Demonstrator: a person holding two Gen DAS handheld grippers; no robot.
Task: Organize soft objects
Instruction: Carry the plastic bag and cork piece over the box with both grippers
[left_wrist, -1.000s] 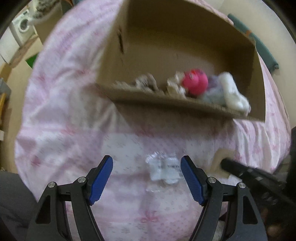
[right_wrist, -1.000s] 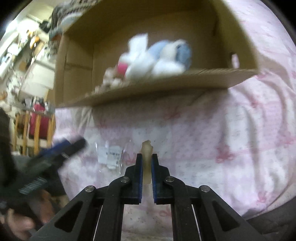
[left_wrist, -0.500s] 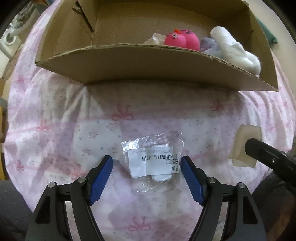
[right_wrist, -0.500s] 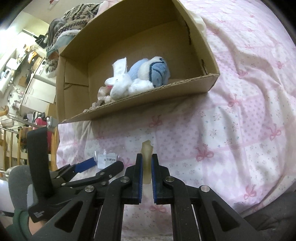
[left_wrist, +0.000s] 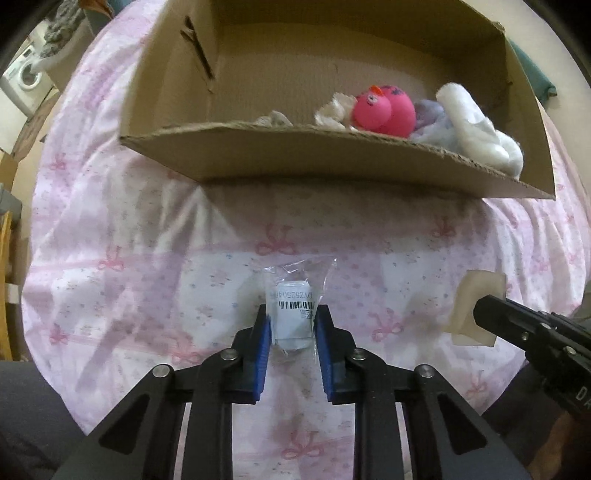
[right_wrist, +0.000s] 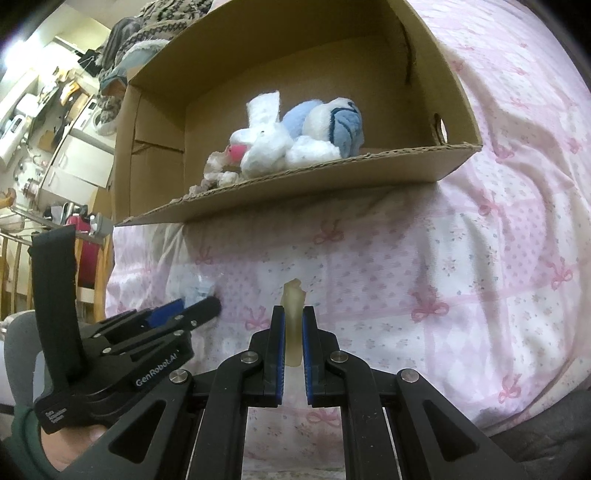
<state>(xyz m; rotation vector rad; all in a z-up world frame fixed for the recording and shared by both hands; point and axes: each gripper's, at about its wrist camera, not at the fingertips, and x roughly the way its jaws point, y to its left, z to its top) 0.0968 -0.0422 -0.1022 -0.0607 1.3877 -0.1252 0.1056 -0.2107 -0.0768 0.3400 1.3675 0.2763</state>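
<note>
My left gripper (left_wrist: 291, 323) is shut on a clear plastic packet (left_wrist: 294, 295) with a barcode label, over the pink bedsheet. My right gripper (right_wrist: 293, 319) is shut on a cream foam piece (right_wrist: 293, 306), which also shows in the left wrist view (left_wrist: 476, 299). A cardboard box (left_wrist: 332, 155) lies ahead on the bed and holds a pink ball toy (left_wrist: 384, 109), a white plush rabbit (right_wrist: 264, 142), a blue and white plush (right_wrist: 332, 125) and small pale scraps. The left gripper also shows in the right wrist view (right_wrist: 201, 304), to the left.
The pink patterned bedsheet (left_wrist: 147, 258) covers the bed around the box. Cluttered furniture and clothes (right_wrist: 55, 110) stand beyond the bed at the left. A washing machine (left_wrist: 26, 74) is at the far left.
My left gripper has closed on the plastic packet, which is now turned upright between the pads. The right gripper still holds the foam piece, with little movement.
</note>
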